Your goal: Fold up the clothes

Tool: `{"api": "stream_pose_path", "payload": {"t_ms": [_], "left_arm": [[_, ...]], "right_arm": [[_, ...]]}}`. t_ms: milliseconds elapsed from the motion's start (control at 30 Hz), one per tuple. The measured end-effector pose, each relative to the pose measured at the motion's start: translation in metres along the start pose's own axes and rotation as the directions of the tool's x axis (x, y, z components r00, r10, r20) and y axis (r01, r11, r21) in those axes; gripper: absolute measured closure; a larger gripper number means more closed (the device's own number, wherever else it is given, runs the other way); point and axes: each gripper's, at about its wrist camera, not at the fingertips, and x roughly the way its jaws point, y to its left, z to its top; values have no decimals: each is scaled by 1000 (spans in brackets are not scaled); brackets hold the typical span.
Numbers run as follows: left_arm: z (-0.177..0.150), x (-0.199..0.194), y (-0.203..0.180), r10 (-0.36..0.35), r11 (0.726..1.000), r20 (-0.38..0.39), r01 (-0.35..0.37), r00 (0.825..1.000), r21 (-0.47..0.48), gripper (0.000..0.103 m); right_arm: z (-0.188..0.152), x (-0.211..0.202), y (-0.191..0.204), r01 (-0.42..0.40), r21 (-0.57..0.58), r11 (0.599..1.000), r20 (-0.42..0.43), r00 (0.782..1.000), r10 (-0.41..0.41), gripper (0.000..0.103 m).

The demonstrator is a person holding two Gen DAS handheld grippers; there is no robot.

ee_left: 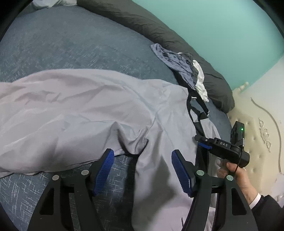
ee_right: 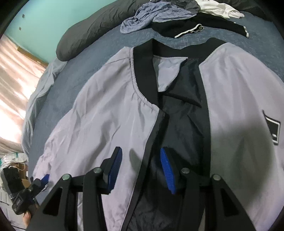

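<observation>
- A pale grey jacket (ee_right: pixel 110 113) with black trim lies spread face-up on the bed (ee_left: pixel 71 46), its front open so the dark lining (ee_right: pixel 182 124) shows between the two panels.
- In the left wrist view its sleeve (ee_left: pixel 62 106) stretches out sideways across the blue-grey cover, wrinkled and unfolded.
- The left gripper (ee_left: pixel 142 170) hovers low over the jacket's lower edge, its fingers spread apart and gripping nothing.
- The right gripper (ee_right: pixel 141 170) sits above the front opening, near the black placket (ee_right: pixel 154 128); its fingers are likewise parted, with no cloth between them.
- Beyond the collar lies a heap of other clothes: a crumpled blue garment (ee_right: pixel 150 16), a black one (ee_right: pixel 195 28) and a white one (ee_right: pixel 218 8), none folded.
- No fold shows anywhere on the jacket, so by my reading nearly all of the folding remains: the panels, the sleeves, then the pile.
- A dark bolster (ee_left: pixel 159 30) runs along the far edge of the bed.
</observation>
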Motion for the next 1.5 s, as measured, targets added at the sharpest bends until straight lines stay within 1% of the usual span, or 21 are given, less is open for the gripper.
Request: {"api": "stream_pose_path", "payload": {"t_ms": [33, 167, 233, 300, 433, 500, 733, 833, 933, 1033, 1100, 1133, 1167, 1267, 1367, 1433, 1500], "left_arm": [[0, 1, 2, -3, 1000, -3, 3, 1000, -10, 32], [-2, 4, 5, 9, 1000, -13, -9, 1000, -2, 32], [-3, 5, 7, 13, 1000, -14, -13, 1000, -2, 32], [-3, 5, 8, 18, 1000, -14, -18, 1000, -3, 32], [-4, 7, 9, 24, 1000, -17, -24, 1000, -3, 32], [-4, 9, 10, 25, 1000, -22, -25, 999, -1, 32], [-7, 15, 13, 38, 999, -39, -38, 999, 4, 32], [-8, 15, 14, 44, 999, -40, -43, 998, 7, 32], [-9, 16, 15, 41, 999, -46, -41, 998, 4, 32], [-9, 16, 15, 41, 999, -50, -40, 998, 5, 32], [-9, 16, 15, 39, 999, -48, -39, 998, 3, 32], [-8, 16, 14, 39, 999, -46, -39, 998, 4, 32], [-8, 15, 14, 39, 999, -45, -39, 998, 6, 32], [-7, 15, 13, 36, 999, -47, -36, 998, 6, 32], [-7, 16, 10, 34, 999, -56, -33, 998, 15, 32], [-7, 17, 9, 33, 999, -63, -32, 998, 21, 32], [-8, 17, 7, 34, 999, -68, -32, 997, 28, 32]], "right_arm": [[1, 0, 0, 3, -6, 1000, 9, 1000, -3, 82], [6, 0, 1, 18, -31, 999, 43, 999, -16, 98], [10, -2, 1, 28, -40, 999, 54, 998, -26, 99], [17, -9, 1, 47, -45, 998, 91, 995, -43, 100], [36, -22, 4, 99, -68, 993, 162, 983, -87, 100], [48, -26, 7, 123, -89, 988, 183, 978, -105, 100], [95, -31, 19, 192, -137, 972, 222, 962, -159, 100], [103, -21, 19, 207, -145, 967, 187, 966, -179, 100], [98, -6, 15, 234, -144, 961, 139, 967, -215, 100], [89, 1, 3, 233, -97, 968, 97, 970, -224, 98], [79, -5, -4, 225, -70, 972, 100, 971, -218, 95], [74, -9, -7, 221, -57, 974, 103, 971, -214, 92], [69, -14, -10, 217, -44, 975, 106, 972, -211, 85], [54, -26, -20, 203, -6, 979, 116, 973, -201, 76], [29, -44, -17, 147, 5, 989, 116, 982, -147, 76], [9, -55, -12, 128, 1, 992, 105, 986, -127, 76], [-17, -68, -7, 72, 0, 997, 88, 994, -71, 76]]}}
